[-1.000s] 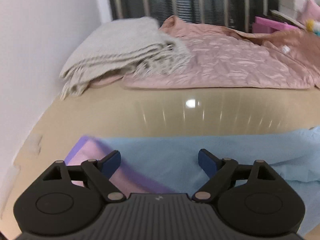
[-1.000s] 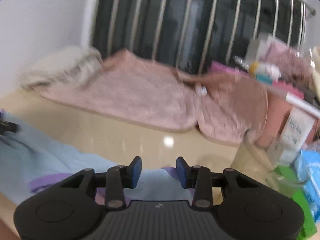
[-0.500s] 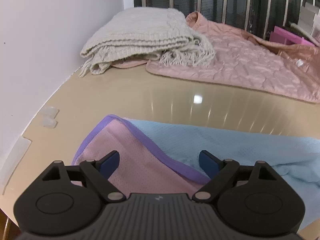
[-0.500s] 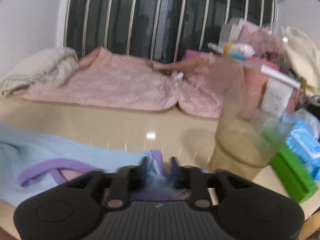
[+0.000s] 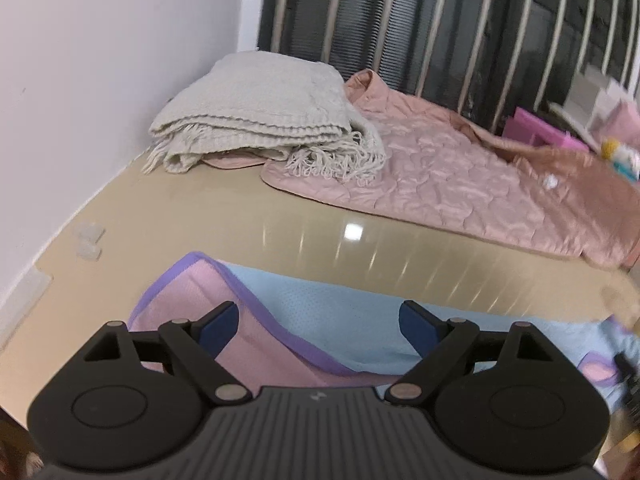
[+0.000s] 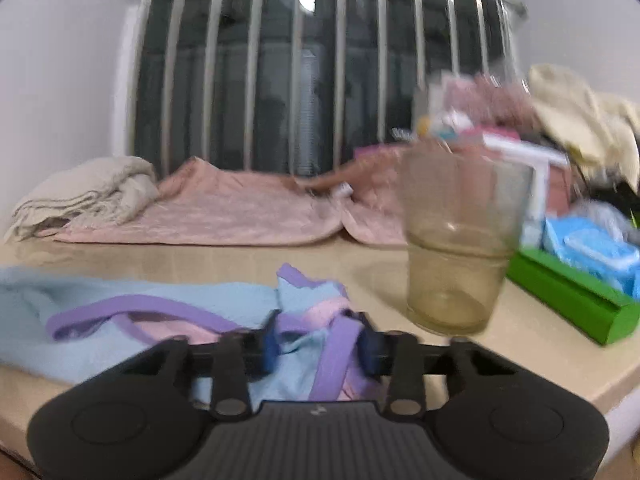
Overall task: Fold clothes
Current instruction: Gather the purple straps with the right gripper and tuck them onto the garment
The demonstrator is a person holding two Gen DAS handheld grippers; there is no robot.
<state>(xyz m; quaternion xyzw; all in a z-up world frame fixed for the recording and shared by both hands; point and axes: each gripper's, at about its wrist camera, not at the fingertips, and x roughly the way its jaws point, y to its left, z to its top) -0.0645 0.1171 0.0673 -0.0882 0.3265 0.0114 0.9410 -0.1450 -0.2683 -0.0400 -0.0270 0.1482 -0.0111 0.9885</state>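
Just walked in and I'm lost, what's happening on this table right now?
A person is folding a light blue garment with purple trim on the beige table, a handheld gripper in each hand. The right gripper is closing on its bunched strap end, beside a drinking glass. The left gripper hovers open over the other end.

left gripper (image 5: 316, 322) hangs wide open over a light blue garment (image 5: 340, 320) with purple trim on the beige table (image 5: 200, 216); a folded grey fringed blanket (image 5: 260, 120) overlaps a pink quilted cover (image 5: 460, 176).
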